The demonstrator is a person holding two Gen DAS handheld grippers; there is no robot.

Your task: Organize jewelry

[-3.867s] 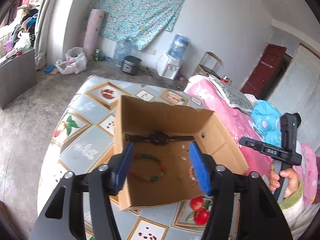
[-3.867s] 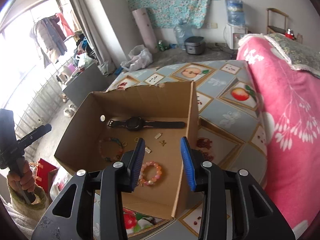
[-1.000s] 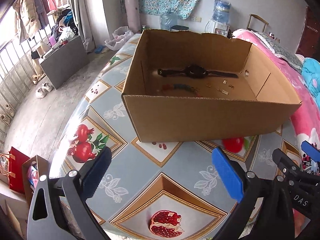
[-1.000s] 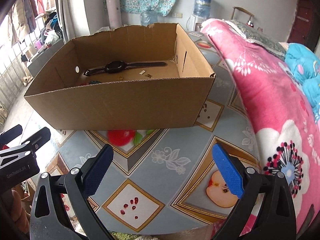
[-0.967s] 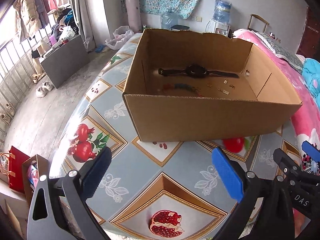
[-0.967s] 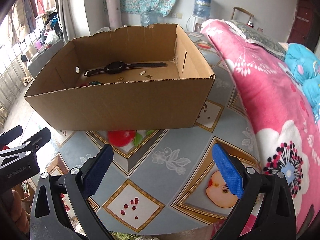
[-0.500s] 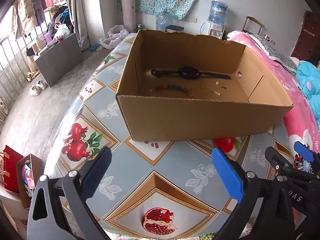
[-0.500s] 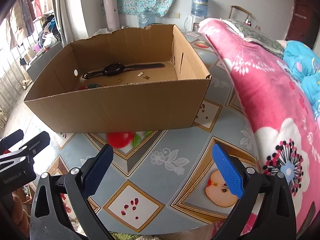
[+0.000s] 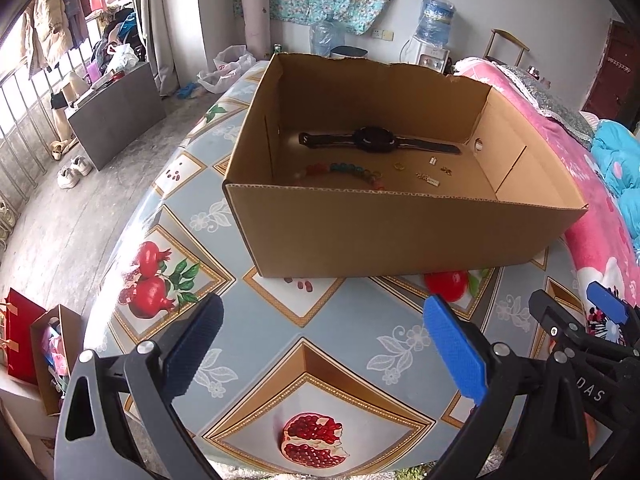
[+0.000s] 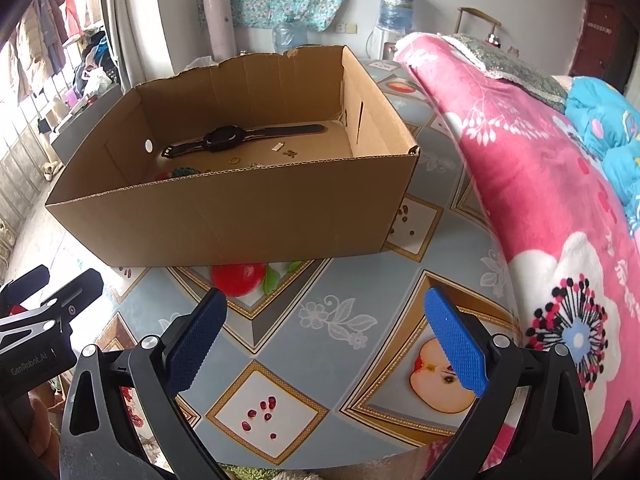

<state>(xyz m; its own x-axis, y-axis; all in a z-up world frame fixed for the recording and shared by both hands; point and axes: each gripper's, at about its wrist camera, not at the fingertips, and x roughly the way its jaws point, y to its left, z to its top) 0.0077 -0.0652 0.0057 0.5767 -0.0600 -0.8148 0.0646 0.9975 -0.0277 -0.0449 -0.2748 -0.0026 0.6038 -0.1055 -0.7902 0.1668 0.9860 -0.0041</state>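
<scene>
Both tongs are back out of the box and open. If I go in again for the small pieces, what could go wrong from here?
1. The gold ring and tiny earrings lie flat on the box floor; the wide blue fingers may slide over them.
2. The near wall of the cardboard box hides part of the beaded bracelet, so a low approach could shove the box.
3. The watch strap lies close to the small pieces and could get snagged.

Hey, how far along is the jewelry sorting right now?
Done: the watch, bead bracelet and small gold pieces lie in the box. In hand: nothing; left gripper and right gripper are open outside the box. Left: no loose jewelry visible outside.
</scene>
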